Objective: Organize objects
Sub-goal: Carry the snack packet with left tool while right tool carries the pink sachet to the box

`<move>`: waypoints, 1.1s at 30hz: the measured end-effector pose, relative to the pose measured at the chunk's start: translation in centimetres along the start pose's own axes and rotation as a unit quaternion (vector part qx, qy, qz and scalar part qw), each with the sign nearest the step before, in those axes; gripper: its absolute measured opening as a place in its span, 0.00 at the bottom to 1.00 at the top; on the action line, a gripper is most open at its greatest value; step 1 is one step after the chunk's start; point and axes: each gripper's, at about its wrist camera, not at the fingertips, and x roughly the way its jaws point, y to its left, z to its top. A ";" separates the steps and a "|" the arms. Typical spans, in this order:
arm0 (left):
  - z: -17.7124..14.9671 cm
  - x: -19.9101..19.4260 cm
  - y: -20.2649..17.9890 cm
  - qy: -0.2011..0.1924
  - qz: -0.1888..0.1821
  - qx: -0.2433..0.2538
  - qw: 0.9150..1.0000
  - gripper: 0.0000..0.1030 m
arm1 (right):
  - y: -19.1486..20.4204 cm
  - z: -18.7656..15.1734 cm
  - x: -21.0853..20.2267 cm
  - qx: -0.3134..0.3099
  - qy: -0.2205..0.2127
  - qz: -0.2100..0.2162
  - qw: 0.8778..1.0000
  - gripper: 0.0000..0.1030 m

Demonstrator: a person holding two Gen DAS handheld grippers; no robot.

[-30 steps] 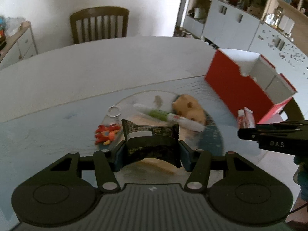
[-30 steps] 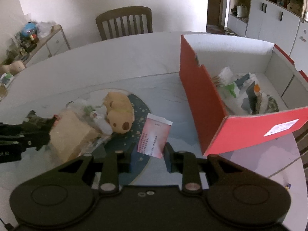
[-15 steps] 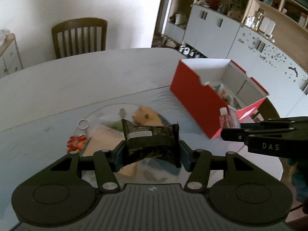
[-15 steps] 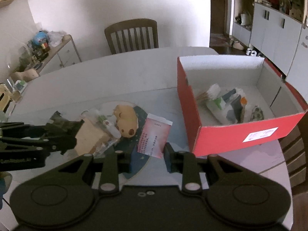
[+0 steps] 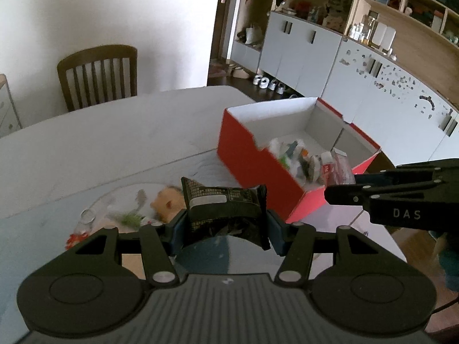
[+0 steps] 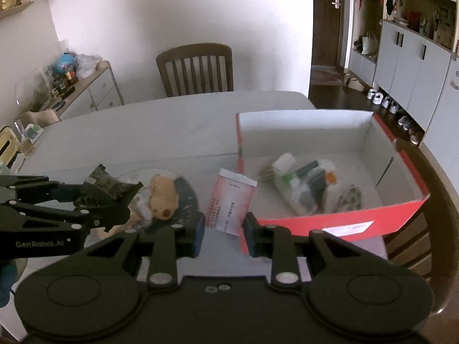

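Note:
My left gripper (image 5: 225, 229) is shut on a dark snack packet (image 5: 223, 209) and holds it above the table, left of the red box (image 5: 258, 169). My right gripper (image 6: 223, 230) is shut on a pink and white sachet (image 6: 231, 202) and holds it near the box's (image 6: 338, 223) near left corner. In the left wrist view the sachet (image 5: 334, 169) hangs over the box's front end. The box holds several packets and tubes (image 6: 304, 183). A tan plush toy (image 6: 162, 196) lies on the table among other loose items.
A round glass mat (image 6: 186, 197) lies under the loose items. A small red toy (image 5: 75, 236) and a ring (image 5: 87, 215) lie at the left. A wooden chair (image 6: 196, 68) stands behind the table. A sideboard (image 6: 86, 91) is at the far left, cabinets (image 5: 330, 66) at the right.
Both grippers have risen and moved right toward the red box with their loads. The sachet has gone from beside the box to over its front end.

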 end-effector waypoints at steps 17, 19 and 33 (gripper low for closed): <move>4.4 5.4 -7.8 -0.001 0.007 0.023 1.000 0.55 | -9.2 2.3 0.1 -0.007 -0.012 -0.001 1.000 0.27; 4.7 6.2 -8.5 0.003 0.008 0.025 1.000 0.55 | -10.2 2.4 0.2 -0.007 -0.014 -0.005 1.000 0.27; 6.2 12.4 -12.7 0.044 0.020 0.036 0.998 0.55 | -16.6 3.3 2.9 0.011 0.004 -0.020 1.000 0.27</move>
